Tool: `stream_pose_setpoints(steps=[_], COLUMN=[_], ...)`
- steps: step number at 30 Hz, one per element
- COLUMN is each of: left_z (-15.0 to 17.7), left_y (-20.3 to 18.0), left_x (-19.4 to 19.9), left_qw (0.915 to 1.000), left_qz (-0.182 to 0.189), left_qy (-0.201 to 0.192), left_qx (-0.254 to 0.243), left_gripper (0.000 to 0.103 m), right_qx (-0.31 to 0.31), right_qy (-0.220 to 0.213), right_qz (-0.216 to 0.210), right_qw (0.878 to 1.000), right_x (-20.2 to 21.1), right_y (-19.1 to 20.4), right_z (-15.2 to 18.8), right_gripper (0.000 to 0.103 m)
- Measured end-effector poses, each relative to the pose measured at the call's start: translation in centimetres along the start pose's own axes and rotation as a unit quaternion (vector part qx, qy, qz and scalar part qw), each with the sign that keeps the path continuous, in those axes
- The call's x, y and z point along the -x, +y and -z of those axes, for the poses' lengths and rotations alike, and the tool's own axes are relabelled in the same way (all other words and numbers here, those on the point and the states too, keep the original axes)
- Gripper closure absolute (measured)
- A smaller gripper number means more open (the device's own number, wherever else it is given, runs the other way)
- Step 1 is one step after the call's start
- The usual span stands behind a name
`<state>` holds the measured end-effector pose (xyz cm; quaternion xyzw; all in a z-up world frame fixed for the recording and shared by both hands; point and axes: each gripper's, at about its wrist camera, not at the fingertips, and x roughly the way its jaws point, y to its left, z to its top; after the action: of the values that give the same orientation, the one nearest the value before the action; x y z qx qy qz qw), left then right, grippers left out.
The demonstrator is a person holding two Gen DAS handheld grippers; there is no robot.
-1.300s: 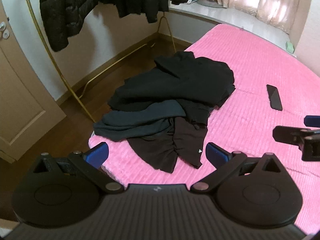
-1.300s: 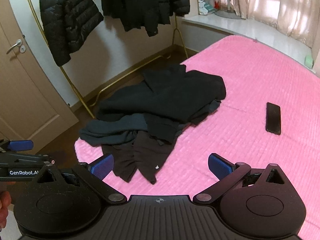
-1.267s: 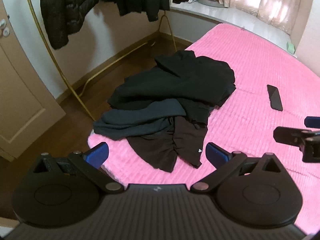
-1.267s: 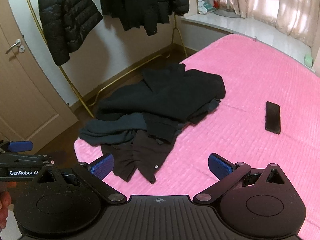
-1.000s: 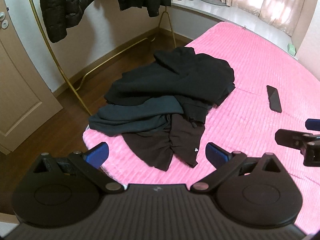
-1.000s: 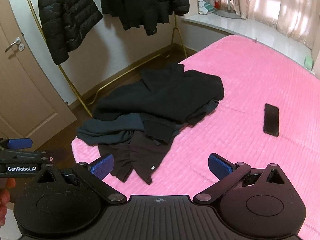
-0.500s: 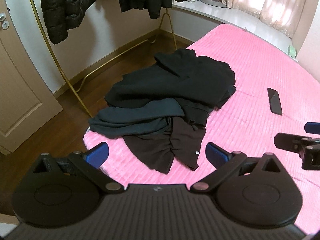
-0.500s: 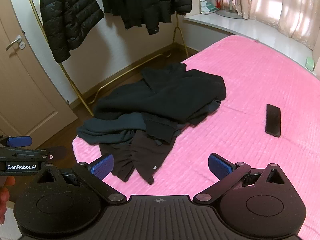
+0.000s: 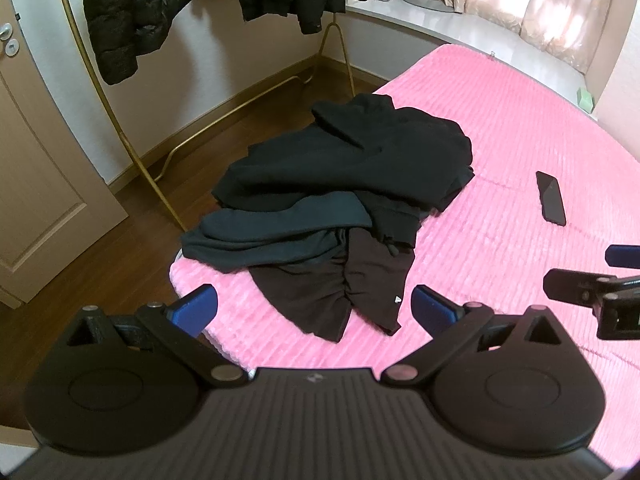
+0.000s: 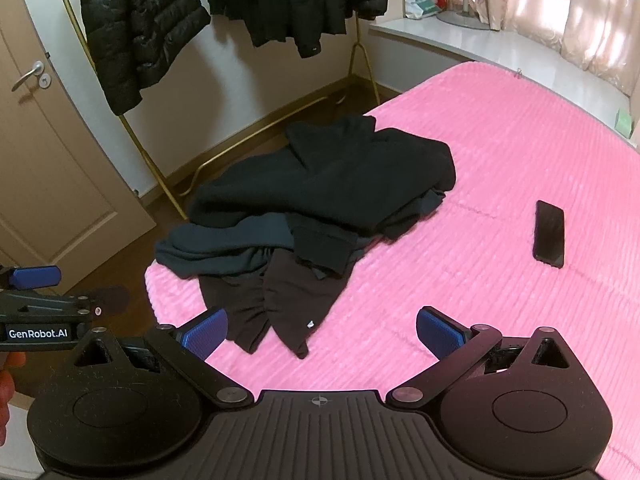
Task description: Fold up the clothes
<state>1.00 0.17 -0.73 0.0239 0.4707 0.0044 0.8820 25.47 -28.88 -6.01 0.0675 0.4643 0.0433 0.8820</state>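
Dark clothes pile (image 10: 316, 208) on pink bed (image 10: 500, 168); phone (image 10: 550, 233) apart.

From my feed the bed (image 9: 500, 128) cover looks like plush ribbed pink fleece. The clothes pile (image 9: 344, 184) is soft matt cloth, the phone (image 10: 549, 233) glossy black, the floor (image 9: 120, 248) polished wood, the rack (image 10: 136, 144) shiny brass-coloured metal and the jackets (image 10: 136, 28) slightly sheeny quilted.

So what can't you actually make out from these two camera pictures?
- How many garments are in the pile of dark clothes: in both views the black top covers the ones beneath.
- The small white mark on the brown garment: too small to read.
- The phone: screen dark, details unclear.
- The hanging jackets: cut off by the top edge.
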Motion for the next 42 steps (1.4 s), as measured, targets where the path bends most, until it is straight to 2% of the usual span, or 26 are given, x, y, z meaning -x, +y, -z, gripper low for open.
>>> stream_pose_setpoints(steps=[42], left_z=[0.17], left_y=[-0.55], left_x=[-0.33], left_qw=[0.9998], left_qz=[0.008], left_qy=[0.011], left_qx=[-0.012], left_gripper=[0.001], right_qx=[-0.001], right_qy=[0.01], right_qz=[-0.001], right_qw=[1.0], right_x=[-0.48], right_y=[-0.68], right_z=[-0.03], right_gripper=[0.0])
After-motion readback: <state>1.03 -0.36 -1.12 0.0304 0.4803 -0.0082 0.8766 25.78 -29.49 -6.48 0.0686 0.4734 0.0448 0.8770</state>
